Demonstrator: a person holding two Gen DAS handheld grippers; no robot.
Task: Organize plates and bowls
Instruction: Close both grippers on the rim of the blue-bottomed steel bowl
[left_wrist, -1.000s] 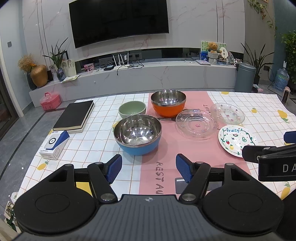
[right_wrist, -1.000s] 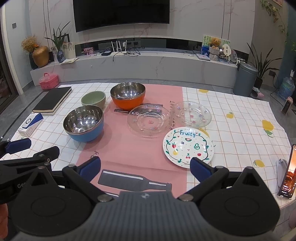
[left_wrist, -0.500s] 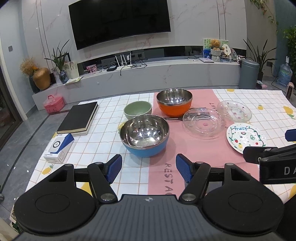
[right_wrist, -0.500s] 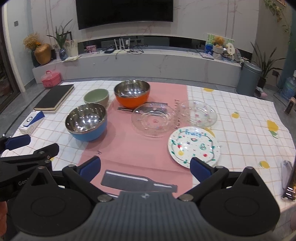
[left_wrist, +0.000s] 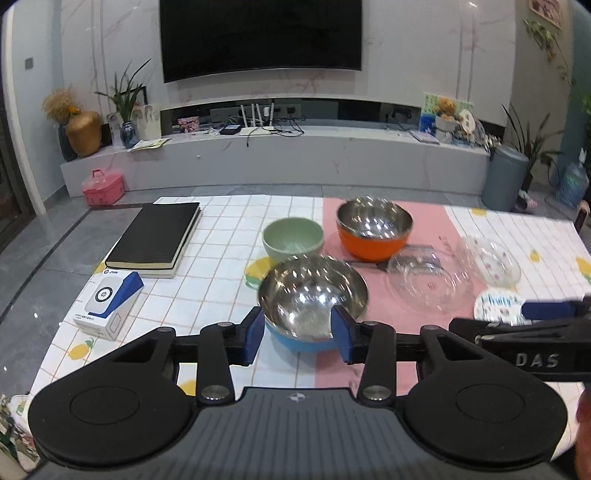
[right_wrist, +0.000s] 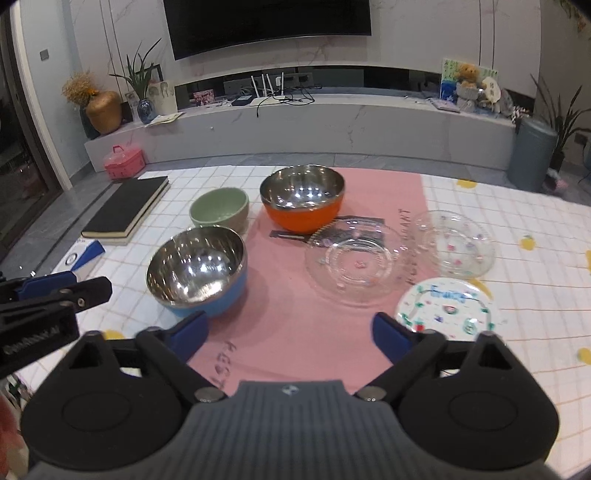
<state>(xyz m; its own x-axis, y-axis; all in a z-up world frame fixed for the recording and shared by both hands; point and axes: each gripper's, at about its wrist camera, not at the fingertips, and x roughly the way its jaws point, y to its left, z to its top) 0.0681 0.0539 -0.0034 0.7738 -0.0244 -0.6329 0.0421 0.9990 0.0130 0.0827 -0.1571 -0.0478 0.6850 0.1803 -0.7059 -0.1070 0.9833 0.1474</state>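
Observation:
A blue bowl with a steel inside stands on the table just beyond my left gripper. The left jaws are closing; their blue pads frame the bowl's near side without pressing on it. Behind it are a green bowl and an orange steel-lined bowl. My right gripper hangs over the pink runner, its jaws wide and closing slightly, with nothing between them. A clear glass plate, a second glass plate and a white "Fruity" plate lie to its front right.
A black book and a white-and-blue box sit at the table's left side, near its edge. The checked tablecloth runs on to the right of the plates. A low TV bench stands beyond the table.
Both grippers have moved forward toward the dishes. The left jaws have narrowed a lot, and the blue bowl now sits right behind their tips. The right jaws have narrowed a little.

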